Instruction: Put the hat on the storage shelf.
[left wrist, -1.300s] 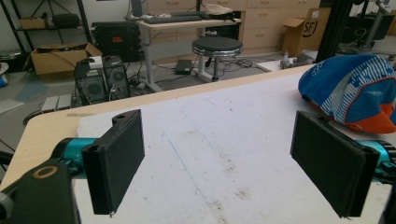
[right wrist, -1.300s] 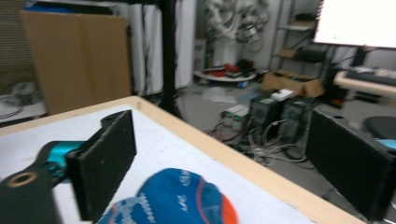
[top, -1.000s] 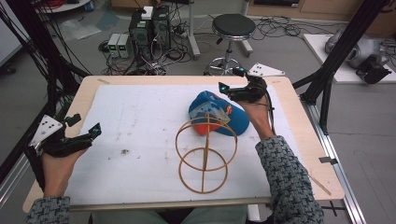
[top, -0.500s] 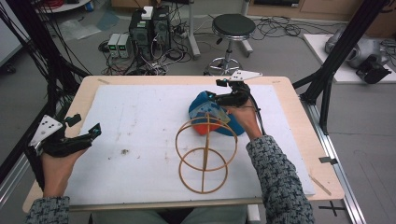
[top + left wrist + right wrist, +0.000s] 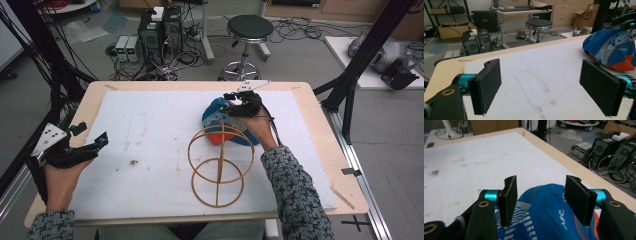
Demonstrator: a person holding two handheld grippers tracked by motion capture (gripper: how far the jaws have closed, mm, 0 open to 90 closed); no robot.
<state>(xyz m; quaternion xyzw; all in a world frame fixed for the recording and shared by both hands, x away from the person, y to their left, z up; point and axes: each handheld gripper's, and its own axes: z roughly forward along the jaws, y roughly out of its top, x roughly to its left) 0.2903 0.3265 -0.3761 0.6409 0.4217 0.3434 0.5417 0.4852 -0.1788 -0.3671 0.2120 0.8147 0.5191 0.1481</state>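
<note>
So from the high view: my right tool (image 5: 235, 102) is sitting right over the far edge of the blue cap (image 5: 216, 112), which lies near the middle of the tabletop (image 5: 310, 107) on the white sheet (image 5: 150, 130), a bit toward my right. The cap is blue with an orange patch, and a wooden wire-like ring frame (image 5: 220, 165) stands just in front of it, partly overlapping it from this angle. My left tool (image 5: 87, 135) hangs over the left edge of the sheet, well apart from the cap.

Left gripper view: the left tool (image 5: 549, 87) has its jaws spread wide with nothing but bare white sheet (image 5: 536, 75) between them, so it's plainly open. The cap (image 5: 610, 48) shows off to the upper right of the picture, lying on the sheet.

Right gripper view: the right tool (image 5: 544, 197) has just been closing its jaws, and the crown of the cap (image 5: 541, 212) bulges up between them. There's a visible gap between each pad and the fabric, so I'd call it part-way open around the cap, not pinching it yet. Beyond it the sheet (image 5: 474, 157) runs to the wooden edge of the tabletop.
</note>
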